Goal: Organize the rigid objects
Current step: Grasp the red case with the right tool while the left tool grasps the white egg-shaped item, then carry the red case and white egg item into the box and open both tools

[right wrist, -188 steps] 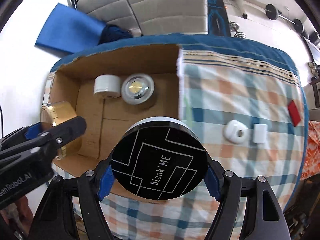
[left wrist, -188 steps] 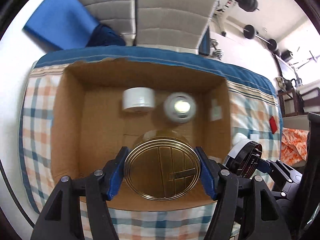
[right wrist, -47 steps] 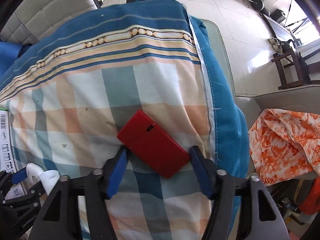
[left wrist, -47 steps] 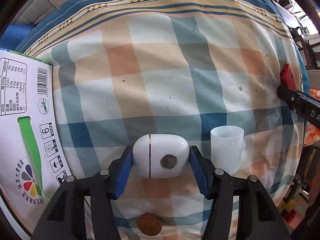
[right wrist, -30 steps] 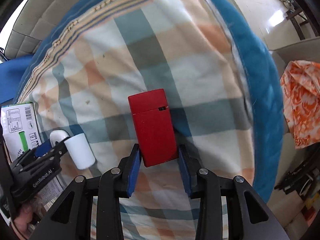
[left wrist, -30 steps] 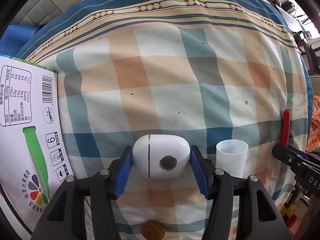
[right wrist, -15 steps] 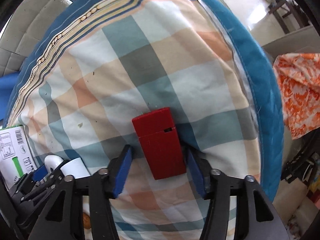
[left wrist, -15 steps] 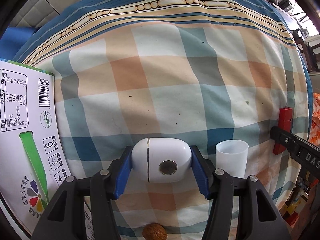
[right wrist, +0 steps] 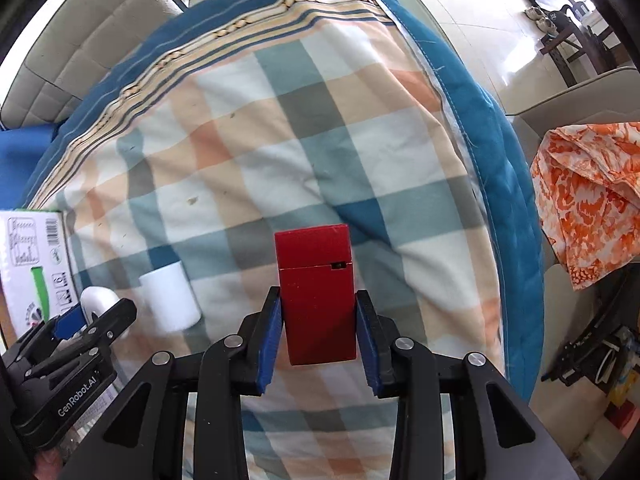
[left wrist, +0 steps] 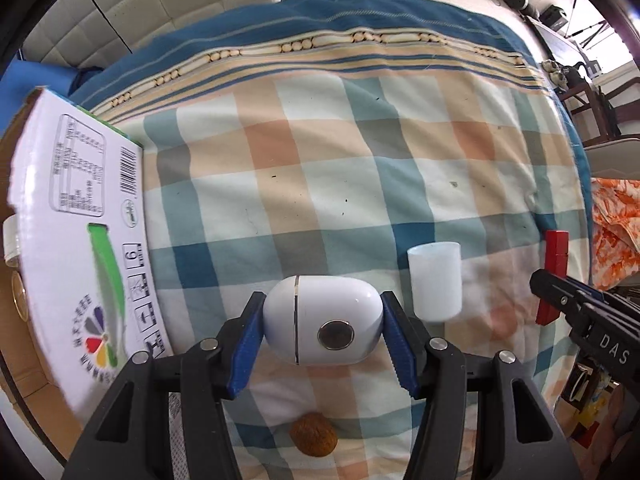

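1. While both tools sit low over the checked cloth [left wrist: 320, 152], we log the left gripper [left wrist: 322, 330] first: its blue pads [left wrist: 244, 344] press on either side of a white rounded case [left wrist: 320, 330], which has a thin seam off-centre and a round dark disc facing the camera. The jaws are partly closed, set only as wide as the case.

2. We enter the right gripper [right wrist: 316, 334] next: its pads [right wrist: 268, 336] clamp the lower half of a red box [right wrist: 316, 292], a flat rectangular item with a lid line and a small notch near its top. The box stands upright between the fingers; whether its base touches the cloth, we cannot tell.

3. One white cup [left wrist: 435, 282] stands upright on the cloth, just right of the case and apart from it. In the right wrist view it sits between the two grippers.

4. One brown walnut-like nut [left wrist: 313, 440] lies on the cloth below the left gripper's fingers.

5. One cardboard box [left wrist: 80, 240] occupies the left side, its white printed flap bearing a barcode, a green stripe and a coloured flower mark. We see a white round item [left wrist: 8, 240] and a gold edge inside it, mostly hidden.

6. One orange patterned fabric [right wrist: 592, 200] lies beyond the cloth's blue border at right.
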`<state>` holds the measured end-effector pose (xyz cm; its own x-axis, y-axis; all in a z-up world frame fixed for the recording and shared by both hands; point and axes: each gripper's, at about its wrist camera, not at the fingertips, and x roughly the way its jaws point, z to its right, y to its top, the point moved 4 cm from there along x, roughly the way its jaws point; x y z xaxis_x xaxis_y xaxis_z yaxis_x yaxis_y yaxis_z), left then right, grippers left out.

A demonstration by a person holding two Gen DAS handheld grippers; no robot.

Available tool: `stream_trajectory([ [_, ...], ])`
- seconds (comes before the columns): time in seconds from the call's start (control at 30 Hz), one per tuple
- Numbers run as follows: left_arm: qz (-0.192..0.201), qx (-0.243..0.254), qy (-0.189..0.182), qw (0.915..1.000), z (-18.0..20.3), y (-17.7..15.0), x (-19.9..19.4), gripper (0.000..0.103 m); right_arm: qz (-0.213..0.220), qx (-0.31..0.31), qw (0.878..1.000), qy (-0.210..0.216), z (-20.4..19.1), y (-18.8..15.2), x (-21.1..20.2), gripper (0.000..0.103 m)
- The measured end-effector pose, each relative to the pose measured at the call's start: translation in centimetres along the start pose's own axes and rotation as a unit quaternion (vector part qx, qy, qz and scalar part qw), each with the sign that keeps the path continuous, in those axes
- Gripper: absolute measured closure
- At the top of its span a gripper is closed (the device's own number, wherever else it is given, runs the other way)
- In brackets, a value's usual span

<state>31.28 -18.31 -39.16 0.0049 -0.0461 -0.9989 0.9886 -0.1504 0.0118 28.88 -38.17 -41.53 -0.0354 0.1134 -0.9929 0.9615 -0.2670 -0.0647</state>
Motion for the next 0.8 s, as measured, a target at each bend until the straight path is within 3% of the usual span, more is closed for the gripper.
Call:
stream_trajectory([
  [0.17, 0.030, -0.004, -0.025, 0.9992, -0.5, -1.8, -3.8, 0.049, 0.017, -0.013, 1.000, 0.022, -1.3, -2.1, -3.0, 0.066],
  [0.4, 0.086, -0.008, -0.067, 0.9940, -3.7, -4.4, -11.4, 0.049, 0.049, -0.047, 0.996, 0.065, -7.2, -5.5, -9.2, 0.066],
  [0.63, 0.136, -0.034, -0.074, 0.9874, -10.6, -7.7, -17.0, 0.049, 0.079, -0.100, 0.987, 0.101, -16.4, -8.6, -13.8, 0.066],
  [0.8, 0.148, -0.055, -0.055, 0.9860, -17.6, -10.0, -18.7, 0.049, 0.079, -0.136, 0.980, 0.120, -23.8, -11.5, -14.6, 0.066],
])
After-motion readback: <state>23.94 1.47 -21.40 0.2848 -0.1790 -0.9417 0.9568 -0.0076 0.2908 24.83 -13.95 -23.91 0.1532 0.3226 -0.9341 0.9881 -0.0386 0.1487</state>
